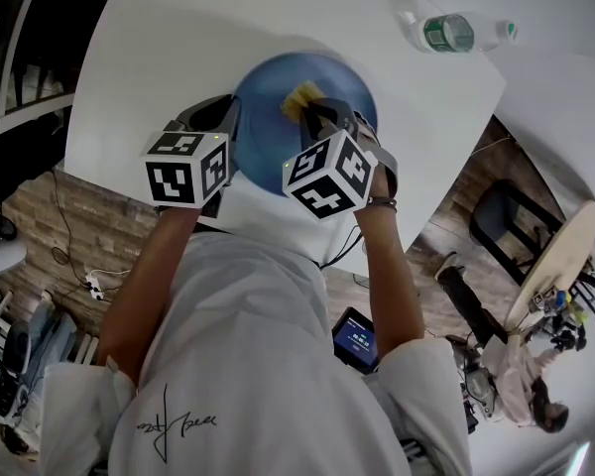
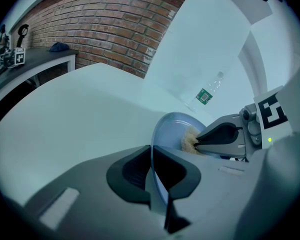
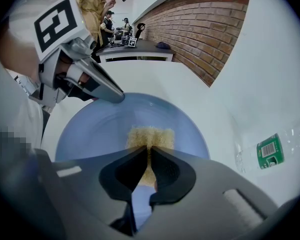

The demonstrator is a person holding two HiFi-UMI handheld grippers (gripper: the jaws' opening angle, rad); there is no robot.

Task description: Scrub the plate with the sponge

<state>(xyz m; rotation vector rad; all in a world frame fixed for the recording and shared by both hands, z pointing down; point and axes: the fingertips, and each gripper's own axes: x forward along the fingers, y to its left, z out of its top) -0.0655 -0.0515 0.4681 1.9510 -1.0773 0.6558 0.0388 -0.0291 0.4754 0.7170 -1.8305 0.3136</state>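
A blue plate [image 1: 278,117] lies on the white table, tilted up at its near left rim. My left gripper [image 1: 228,127] is shut on that rim; in the left gripper view the plate [image 2: 172,129] stands edge-on between the jaws of the left gripper [image 2: 152,154]. My right gripper [image 1: 312,107] is shut on a yellow sponge [image 1: 299,97] pressed on the plate's surface. In the right gripper view the sponge [image 3: 150,136] sticks out past the right gripper [image 3: 149,151] onto the plate [image 3: 95,129]. The sponge [image 2: 189,140] also shows in the left gripper view.
A plastic water bottle with a green label [image 1: 456,33] lies on the table [image 1: 159,67] beyond the plate, to the right. A brick wall [image 2: 110,29] and a dark side table [image 2: 40,59] stand behind. People stand far off [image 3: 97,4].
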